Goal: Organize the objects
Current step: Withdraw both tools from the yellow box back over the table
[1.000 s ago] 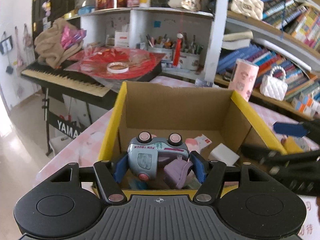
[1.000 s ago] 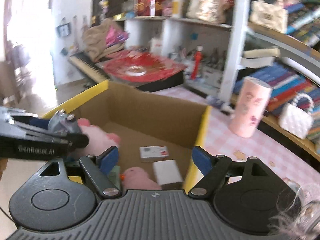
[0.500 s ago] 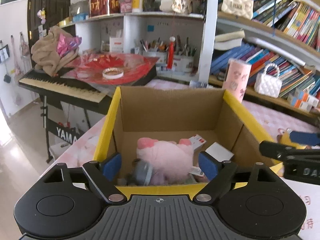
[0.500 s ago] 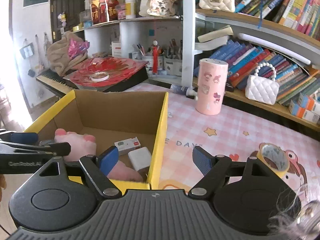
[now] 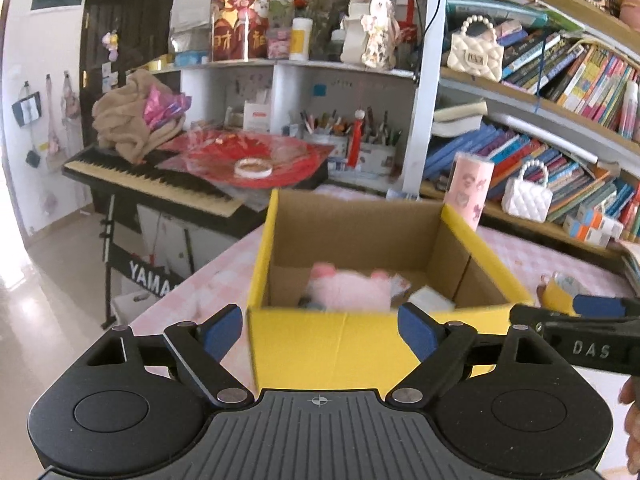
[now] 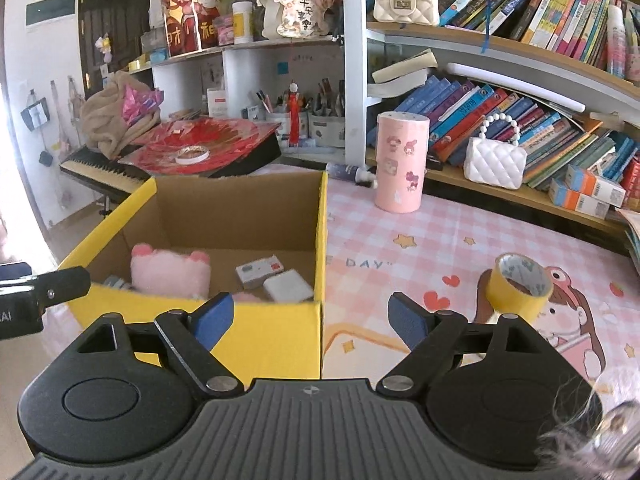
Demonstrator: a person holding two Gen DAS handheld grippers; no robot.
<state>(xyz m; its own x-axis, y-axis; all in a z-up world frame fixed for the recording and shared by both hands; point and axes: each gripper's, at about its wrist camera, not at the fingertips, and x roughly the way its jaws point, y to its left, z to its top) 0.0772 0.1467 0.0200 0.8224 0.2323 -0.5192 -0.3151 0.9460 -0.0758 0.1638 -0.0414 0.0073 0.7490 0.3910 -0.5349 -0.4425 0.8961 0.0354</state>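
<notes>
The left gripper (image 5: 320, 330) has let go and pulled back from the yellow-sided cardboard box (image 5: 360, 344), its jaws apart and empty. The pink plush toy (image 6: 170, 274) now lies inside, probably over the toy truck. The right gripper (image 6: 310, 318), jaws opening with nothing between, faces the yellow tape roll (image 6: 518, 286) still on the table.

Box (image 6: 276, 344): open cardboard, yellow outside and rim, brown inside, upright at worktop's left edge. Inside: pink plush (image 6: 170, 274) against near wall, ears up; white card pack (image 6: 259, 271) flat mid-floor; white block (image 6: 288, 290) flat at near right corner; grey toy (image 6: 116, 282) partly hidden left of plush. Yellow tape roll (image 6: 518, 286) tilted on worktop, well right of box.
</notes>
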